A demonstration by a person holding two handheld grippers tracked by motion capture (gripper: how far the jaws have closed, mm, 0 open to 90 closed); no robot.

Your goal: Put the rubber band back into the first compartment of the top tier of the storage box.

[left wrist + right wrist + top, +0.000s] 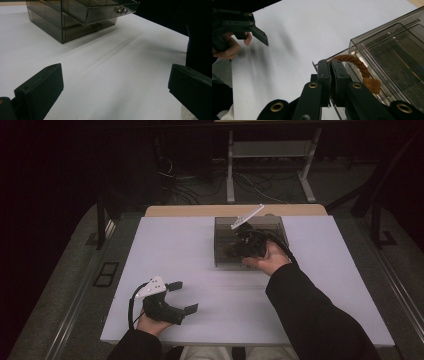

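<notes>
A lab: white test table, floor cables, metal stand.

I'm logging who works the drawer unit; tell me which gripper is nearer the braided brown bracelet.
Right. The right gripper is shut on the braided brown bracelet over the open top drawer. The left gripper waits open near the table's front edge, well apart.

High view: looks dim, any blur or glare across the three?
High view: dark room, lit tabletop, right gripper slightly smeared over the drawer box. Left gripper view: soft streaky shadows on the table, jaws sharp. Right gripper view: bracelet clear, left gripper blurred, faint glare on box edges.
</notes>
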